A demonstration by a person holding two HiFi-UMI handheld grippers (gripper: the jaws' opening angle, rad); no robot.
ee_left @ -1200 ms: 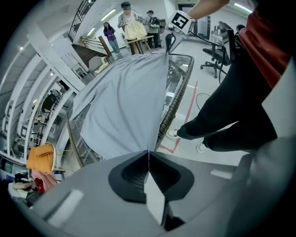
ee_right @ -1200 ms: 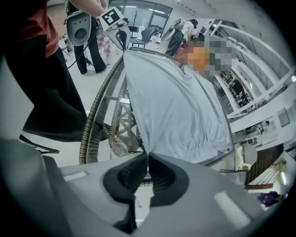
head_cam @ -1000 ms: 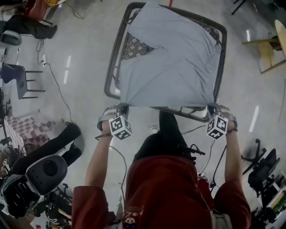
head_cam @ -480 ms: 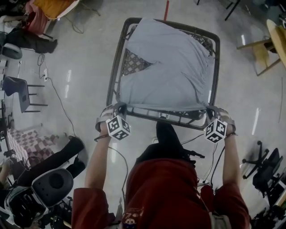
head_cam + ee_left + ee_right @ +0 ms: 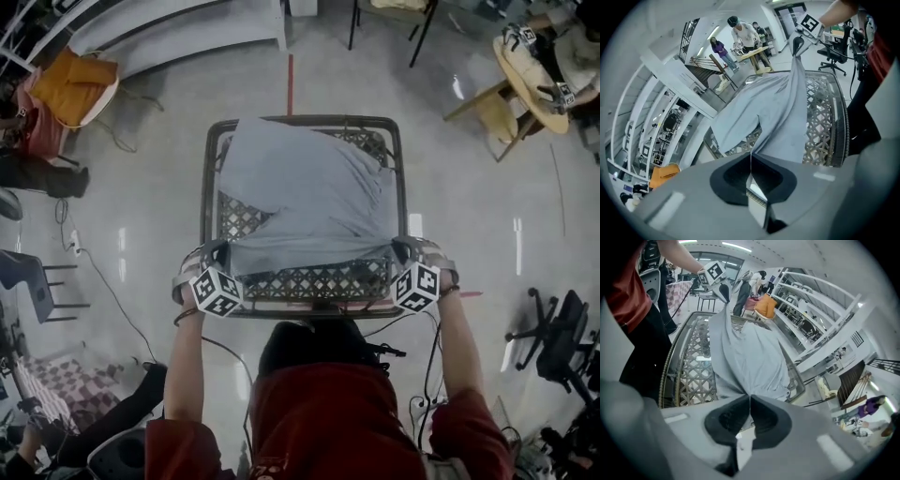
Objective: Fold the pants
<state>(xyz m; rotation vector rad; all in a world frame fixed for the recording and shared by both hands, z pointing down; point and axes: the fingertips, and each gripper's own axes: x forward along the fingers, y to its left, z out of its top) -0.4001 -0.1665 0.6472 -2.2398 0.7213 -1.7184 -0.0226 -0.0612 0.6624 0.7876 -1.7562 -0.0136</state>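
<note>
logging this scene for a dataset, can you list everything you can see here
pants: one, grey-blue, draped over the table
table: one, dark metal lattice, centre of the head view
cushion: one, orange, upper left of the head view
wooden table: one, tan, upper right
office chair: one, black, lower right
left gripper: one, shut on the pants' near-left corner
right gripper: one, shut on the pants' near-right corner

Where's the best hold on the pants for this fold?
The two near corners, from the table's near side, where the left gripper and right gripper are shut on the pants. That edge is stretched straight between them; the far end lies rumpled.
</note>
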